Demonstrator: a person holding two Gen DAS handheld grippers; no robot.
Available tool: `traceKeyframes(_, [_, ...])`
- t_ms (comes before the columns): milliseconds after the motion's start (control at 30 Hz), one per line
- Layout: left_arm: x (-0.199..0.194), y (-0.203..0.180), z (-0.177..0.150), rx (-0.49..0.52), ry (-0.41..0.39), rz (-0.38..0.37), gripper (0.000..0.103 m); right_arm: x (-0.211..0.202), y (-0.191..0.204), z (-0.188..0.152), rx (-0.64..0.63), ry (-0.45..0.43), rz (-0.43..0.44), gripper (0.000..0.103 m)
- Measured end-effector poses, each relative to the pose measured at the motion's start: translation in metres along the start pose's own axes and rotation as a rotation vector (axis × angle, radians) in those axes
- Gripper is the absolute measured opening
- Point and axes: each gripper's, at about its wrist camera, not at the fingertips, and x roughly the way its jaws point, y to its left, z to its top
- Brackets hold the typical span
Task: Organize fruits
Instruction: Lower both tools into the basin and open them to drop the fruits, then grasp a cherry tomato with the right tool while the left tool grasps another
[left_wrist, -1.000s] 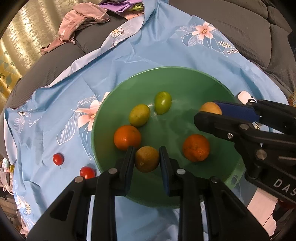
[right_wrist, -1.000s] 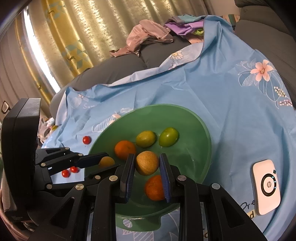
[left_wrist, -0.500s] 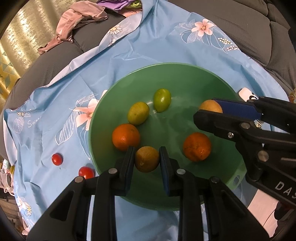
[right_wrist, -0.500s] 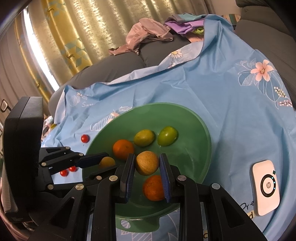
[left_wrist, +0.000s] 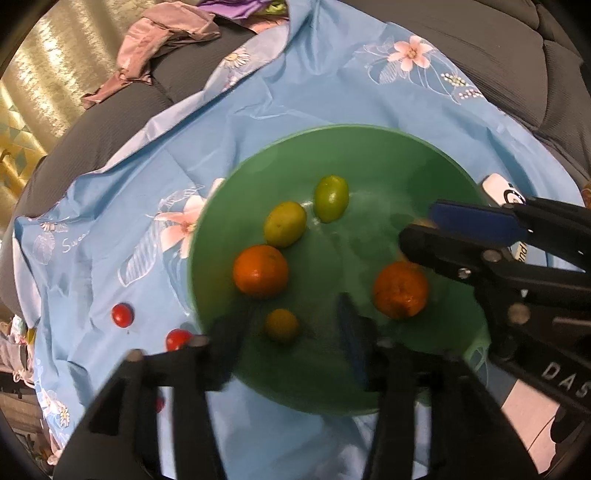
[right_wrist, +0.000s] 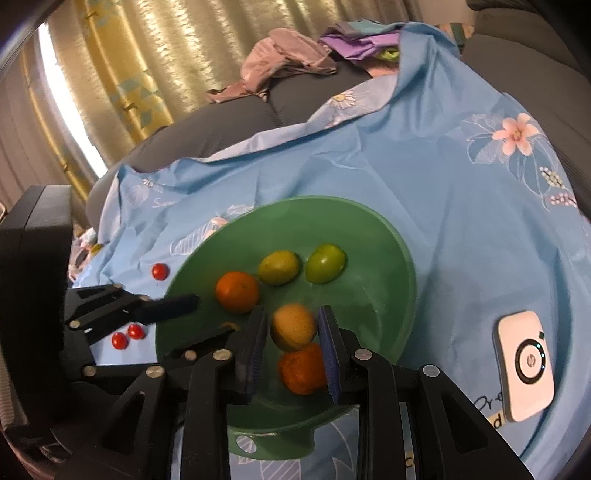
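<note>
While the left tool (left_wrist: 295, 325) is opening its jaws over the round green plastic bowl (left_wrist: 369, 147), the small yellow-orange fruit (left_wrist: 282, 325) it brought sits loose between them, down on the bowl floor near the bowl's near rim, and the pads do not press on it. So the step in hand looks like dropping fruit into the bowl, one from each side. The right tool (right_wrist: 291, 332) is pinching a pale orange round fruit (right_wrist: 293, 326) just above the bowl, with its two blue pads (right_wrist: 328, 350) tight on the fruit's sides. The bowl rests on a soft grey sofa under a light blue flowered cloth (right_wrist: 424, 177), not on a counter. Two green-yellow oval fruits (left_wrist: 330, 197) lie side by side near the middle of the bowl, and two bright orange round fruits (left_wrist: 260, 270) lie apart, one toward the left rim and one toward the right. Small red cherry tomatoes (left_wrist: 122, 315) lie on the cloth outside the bowl's left rim. A white flat gadget (right_wrist: 524, 365) lies on the cloth by the bowl's right rim. Next, I think the right tool should open to let its fruit down gently so it does not roll out. Then the left tool can go for the tomatoes, which are tiny and smooth and may slip.
</note>
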Motion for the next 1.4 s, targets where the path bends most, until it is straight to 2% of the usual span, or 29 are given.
traceKeyframes(100, [-0.011, 0.007, -0.004, -0.029, -0.016, 0.011, 0.071, -0.008, 0.0, -0.001, 0.006, -0.016, -0.003, 0.031])
traceKeyframes(200, [-0.025, 0.014, -0.011, -0.055, -0.039, 0.025, 0.075, -0.019, 0.004, -0.004, 0.009, -0.032, 0.002, 0.036])
traceKeyframes(300, [-0.039, 0.023, -0.024, -0.098, -0.054, 0.042, 0.089, -0.026, 0.01, -0.007, 0.011, -0.039, 0.02, 0.038])
traceKeyframes(333, [-0.045, 0.028, -0.031, -0.117, -0.063, 0.05, 0.09, -0.029, 0.012, -0.008, 0.01, -0.042, 0.025, 0.039])
traceKeyframes(467, [-0.059, 0.047, -0.06, -0.181, -0.059, 0.062, 0.091, -0.039, 0.027, -0.012, -0.008, -0.053, 0.057, 0.041])
traceKeyframes(633, [-0.075, 0.086, -0.117, -0.327, -0.035, 0.102, 0.091, -0.045, 0.051, -0.023, -0.056, -0.039, 0.114, 0.041])
traceKeyframes(800, [-0.092, 0.131, -0.183, -0.529, 0.007, 0.144, 0.091, -0.039, 0.084, -0.038, -0.145, 0.014, 0.166, 0.041])
traceKeyframes(900, [-0.095, 0.143, -0.212, -0.582, 0.031, 0.172, 0.091, -0.027, 0.104, -0.048, -0.184, 0.057, 0.199, 0.041])
traceKeyframes(1000, [-0.095, 0.152, -0.235, -0.63, 0.048, 0.165, 0.091, -0.013, 0.12, -0.056, -0.208, 0.104, 0.221, 0.041])
traceKeyframes(1167, [-0.089, 0.156, -0.251, -0.657, 0.05, 0.128, 0.091, 0.011, 0.148, -0.065, -0.26, 0.169, 0.236, 0.041])
traceKeyframes(1400, [-0.083, 0.163, -0.249, -0.65, 0.009, 0.058, 0.09, 0.041, 0.179, -0.06, -0.359, 0.204, 0.218, 0.041])
